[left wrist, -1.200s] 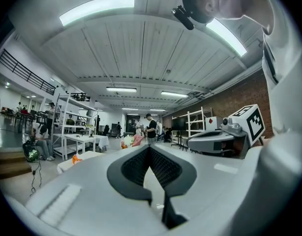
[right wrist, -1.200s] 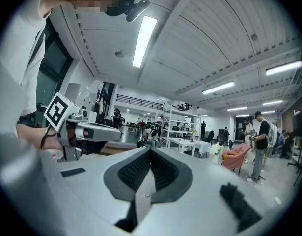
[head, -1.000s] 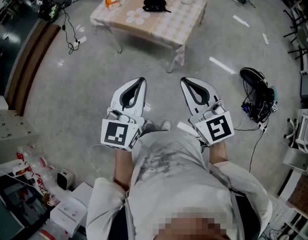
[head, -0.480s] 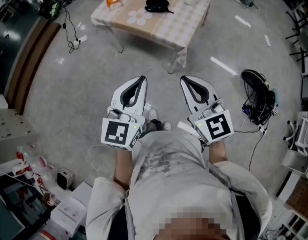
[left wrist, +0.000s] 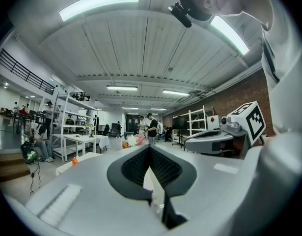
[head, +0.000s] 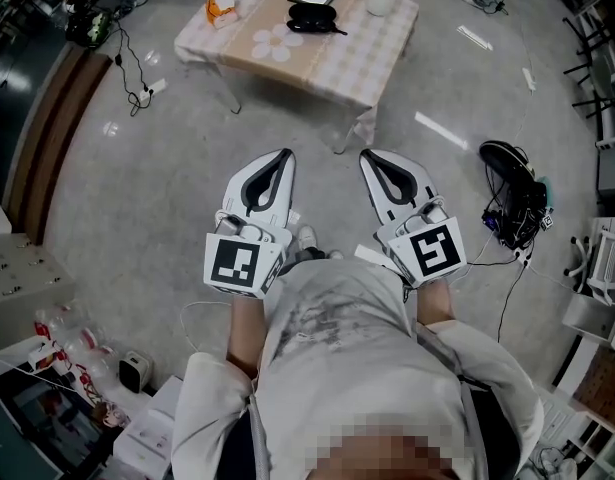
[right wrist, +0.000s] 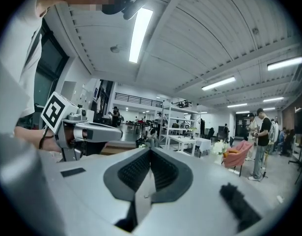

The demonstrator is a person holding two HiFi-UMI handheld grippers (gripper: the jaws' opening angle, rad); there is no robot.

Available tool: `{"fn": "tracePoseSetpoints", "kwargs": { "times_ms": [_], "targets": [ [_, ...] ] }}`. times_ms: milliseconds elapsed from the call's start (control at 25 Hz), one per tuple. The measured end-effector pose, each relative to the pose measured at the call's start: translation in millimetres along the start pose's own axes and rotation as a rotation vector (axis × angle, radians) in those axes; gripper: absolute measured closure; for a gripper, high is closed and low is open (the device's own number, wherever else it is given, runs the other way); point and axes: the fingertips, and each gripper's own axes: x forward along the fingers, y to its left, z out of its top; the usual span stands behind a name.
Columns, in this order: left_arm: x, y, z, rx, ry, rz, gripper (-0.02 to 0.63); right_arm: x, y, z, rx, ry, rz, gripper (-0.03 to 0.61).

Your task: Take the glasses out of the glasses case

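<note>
Left gripper (head: 283, 156) and right gripper (head: 366, 156) (both closed, empty) side by side, well apart from the table (head: 332, 56); glasses case (head: 312, 15) near its far edge.

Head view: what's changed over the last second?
Only a shoe has shifted left between the grippers, as if mid-step. The left gripper and right gripper stay shut and empty ahead of the body. The glasses case lies untouched on the table.
</note>
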Motion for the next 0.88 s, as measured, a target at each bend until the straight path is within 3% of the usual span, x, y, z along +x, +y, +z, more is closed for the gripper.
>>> {"fn": "tracePoseSetpoints", "kwargs": {
  "times_ms": [360,680,880],
  "targets": [
    [13,39,-2,-0.011,-0.002,-0.040,0.604,37,-2,7,-0.009,0.009,-0.047,0.561],
    [31,47,-7,-0.024,0.011,-0.078,0.604,51,-16,2,0.033,0.066,-0.097,0.561],
    [46,56,-14,-0.034,0.026,-0.064,0.604,64,-24,-4,0.022,0.036,-0.060,0.561]
  ]
}}
